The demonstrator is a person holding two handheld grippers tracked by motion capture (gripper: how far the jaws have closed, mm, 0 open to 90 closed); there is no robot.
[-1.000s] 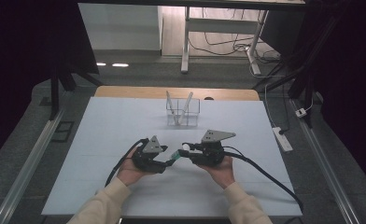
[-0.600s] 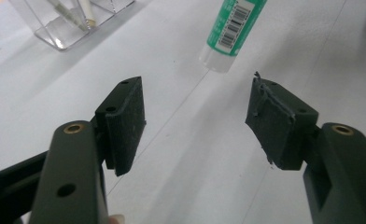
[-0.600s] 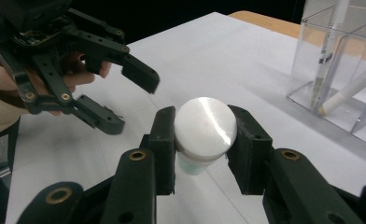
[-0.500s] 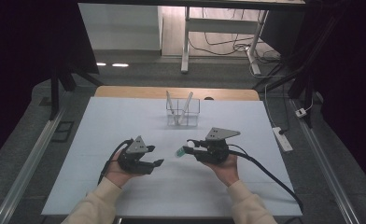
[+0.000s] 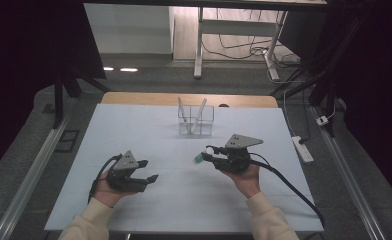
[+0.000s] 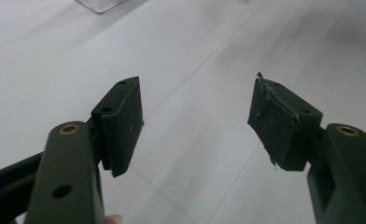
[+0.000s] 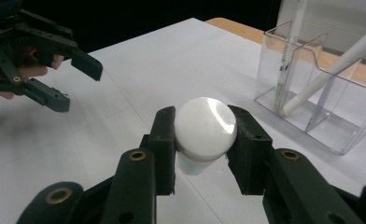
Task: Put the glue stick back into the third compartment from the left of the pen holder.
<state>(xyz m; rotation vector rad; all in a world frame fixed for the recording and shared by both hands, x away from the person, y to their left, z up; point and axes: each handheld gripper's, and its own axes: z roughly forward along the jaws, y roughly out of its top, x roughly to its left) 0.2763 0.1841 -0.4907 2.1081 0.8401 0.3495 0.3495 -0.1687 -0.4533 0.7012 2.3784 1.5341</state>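
Right claw (image 7: 204, 149) was clamped on a white-capped marker (image 7: 203, 133), cap end toward the camera, teal tip (image 5: 198, 160) pointing toward 9 o'clock; the pen was held above the surface (image 5: 149, 125), apparently for carrying to the clear divided pen holder (image 5: 196, 120) at 12 o'clock, where two white pens (image 7: 288, 51) leaned. Left claw (image 6: 195, 123) stood wide and empty at 8 o'clock, well apart, probably parked clear of the transfer.
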